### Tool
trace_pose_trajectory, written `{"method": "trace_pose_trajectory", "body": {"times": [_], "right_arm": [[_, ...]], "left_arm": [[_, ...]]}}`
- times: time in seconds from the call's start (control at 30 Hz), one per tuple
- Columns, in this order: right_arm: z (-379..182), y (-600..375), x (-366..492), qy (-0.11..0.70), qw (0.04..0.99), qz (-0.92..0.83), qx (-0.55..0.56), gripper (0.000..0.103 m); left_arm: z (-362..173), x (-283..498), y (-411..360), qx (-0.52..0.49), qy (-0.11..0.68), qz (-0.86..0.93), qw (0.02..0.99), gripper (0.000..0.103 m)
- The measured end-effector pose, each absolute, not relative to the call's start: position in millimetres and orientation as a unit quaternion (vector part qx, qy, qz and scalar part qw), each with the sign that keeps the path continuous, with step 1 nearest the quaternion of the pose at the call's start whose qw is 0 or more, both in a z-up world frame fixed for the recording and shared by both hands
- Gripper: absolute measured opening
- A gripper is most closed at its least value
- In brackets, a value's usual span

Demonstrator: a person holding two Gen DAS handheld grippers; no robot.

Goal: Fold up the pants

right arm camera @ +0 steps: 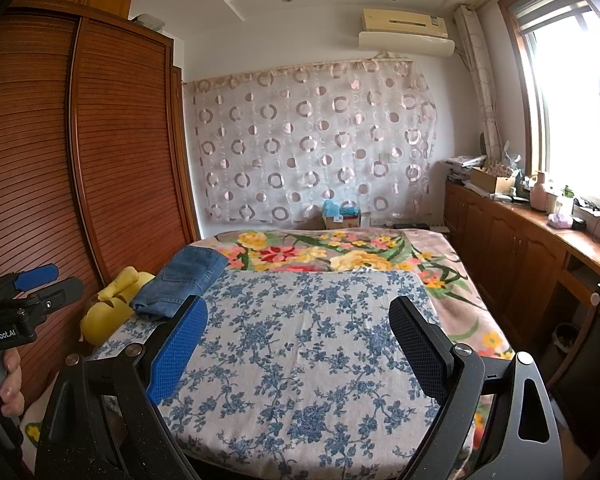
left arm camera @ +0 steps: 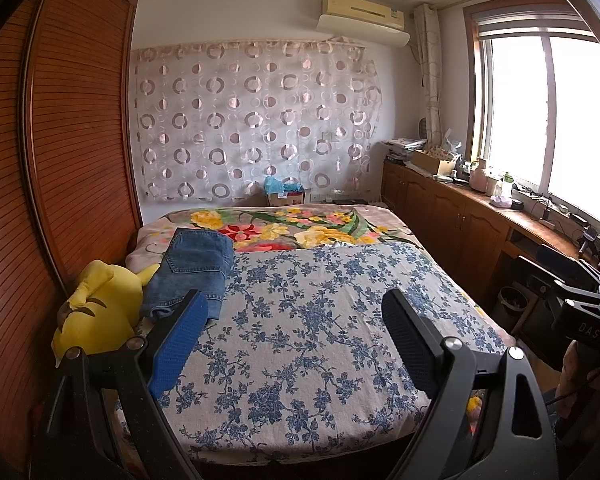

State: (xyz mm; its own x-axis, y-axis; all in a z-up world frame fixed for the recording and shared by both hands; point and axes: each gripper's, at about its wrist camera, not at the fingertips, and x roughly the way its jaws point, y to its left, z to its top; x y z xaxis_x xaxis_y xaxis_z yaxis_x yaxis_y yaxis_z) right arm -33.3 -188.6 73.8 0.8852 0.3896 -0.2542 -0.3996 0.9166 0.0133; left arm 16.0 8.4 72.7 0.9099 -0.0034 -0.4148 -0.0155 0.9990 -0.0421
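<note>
Far left on the bed (left arm camera: 340, 360), the jeans (left arm camera: 192, 272) lie already folded into a compact stack, w/ one edge just beside the yellow plush toy (left arm camera: 100, 308) and the rest on the blue-floral sheet (left arm camera: 320, 320) — so the folding looks done, or nearly; can't tell if it's one pair or several stacked. Left tool (left arm camera: 296, 312) is spread wide w/ nothing between its pads, well short of the jeans. Right tool (right arm camera: 300, 320) likewise gapes empty over the bare sheet, so prob. nothing left but maybe a tidy-up.
</note>
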Motion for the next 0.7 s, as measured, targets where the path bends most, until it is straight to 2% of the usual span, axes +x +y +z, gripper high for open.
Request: {"method": "trace_pose_trajectory", "body": {"times": [0.7], "right_arm": [[73.6,-190.5,-30.9,0.126,0.970,0.207,-0.019,0.093]], "left_arm": [[71.9,16.6,6.2,-0.022,0.211,0.003,0.977,0.089]]}}
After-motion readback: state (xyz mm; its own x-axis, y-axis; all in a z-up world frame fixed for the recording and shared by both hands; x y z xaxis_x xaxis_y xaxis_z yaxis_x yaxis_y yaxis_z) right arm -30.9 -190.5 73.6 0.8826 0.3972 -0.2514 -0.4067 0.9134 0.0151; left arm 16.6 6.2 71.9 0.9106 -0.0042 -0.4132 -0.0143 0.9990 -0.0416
